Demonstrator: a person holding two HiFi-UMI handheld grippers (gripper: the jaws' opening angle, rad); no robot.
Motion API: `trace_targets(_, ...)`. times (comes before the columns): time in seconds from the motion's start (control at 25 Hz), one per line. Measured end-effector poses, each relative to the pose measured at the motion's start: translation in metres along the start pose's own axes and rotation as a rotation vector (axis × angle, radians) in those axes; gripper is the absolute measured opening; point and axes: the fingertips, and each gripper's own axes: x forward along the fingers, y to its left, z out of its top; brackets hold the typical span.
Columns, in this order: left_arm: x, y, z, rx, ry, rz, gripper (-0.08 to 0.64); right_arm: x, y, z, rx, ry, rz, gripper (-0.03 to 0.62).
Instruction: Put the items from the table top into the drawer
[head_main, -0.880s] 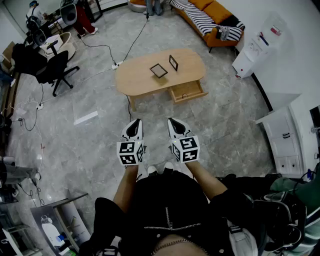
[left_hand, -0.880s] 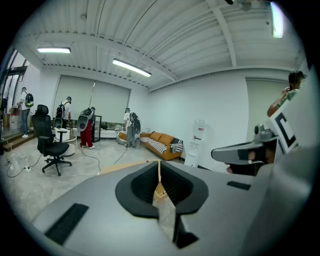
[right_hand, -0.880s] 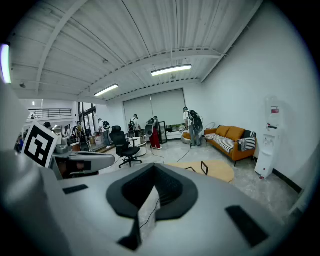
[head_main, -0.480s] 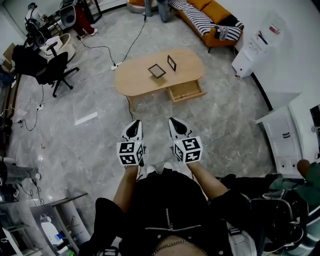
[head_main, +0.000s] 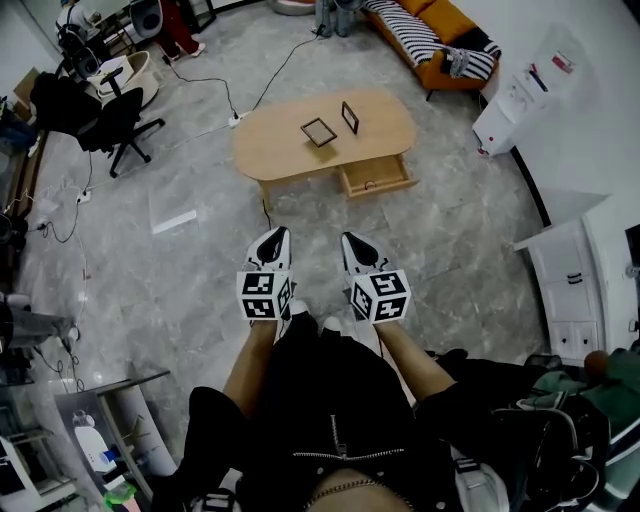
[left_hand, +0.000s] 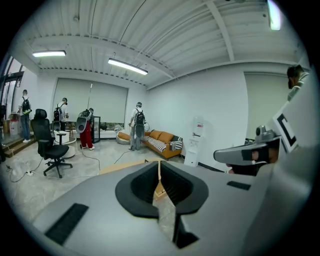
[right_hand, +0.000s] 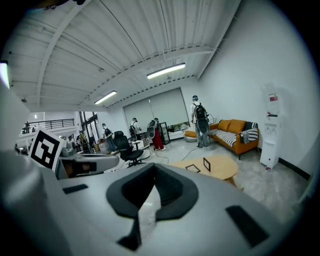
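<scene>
A light wooden oval table (head_main: 290, 150) stands on the floor well ahead of me. On its top lie a flat dark picture frame (head_main: 318, 131) and, beside it, a second frame (head_main: 350, 117) standing upright. Under the table's front right, a drawer (head_main: 377, 178) is pulled open. My left gripper (head_main: 281, 233) and right gripper (head_main: 346, 239) hang side by side over the floor, far short of the table, both shut and empty. In the right gripper view, the table (right_hand: 224, 169) and both frames (right_hand: 193, 168) show beyond the shut right gripper (right_hand: 154, 166). The left gripper (left_hand: 159, 163) is shut too.
A black office chair (head_main: 112, 126) stands left of the table, with cables (head_main: 215, 95) trailing across the floor. An orange striped sofa (head_main: 432, 30) sits at the back right, with a water dispenser (head_main: 520, 98) and a white cabinet (head_main: 578, 285) along the right wall. People stand at the far end.
The view has shifted slightly. Both grippers stay shut and side by side, in nearly the same place.
</scene>
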Motion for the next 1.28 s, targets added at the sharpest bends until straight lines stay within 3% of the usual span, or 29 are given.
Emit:
trace_targets(0.4,0.059,0.019,0.009,-0.015,-0.002,-0.009,0.023,0.048,-0.029,0.014,-0.007,0.007,-0.003,0.011)
trace_targets(0.88,0.169,0.102,0.046,-0.034,0.024,-0.052,0.023,0.178,-0.057,0.066,-0.019,0.053,-0.039,0.011)
trace_targets(1.28,0.222,0.146,0.054,0.002,0.065,-0.12,0.023,0.259,-0.062,0.077,0.014,0.081,-0.079,0.01)
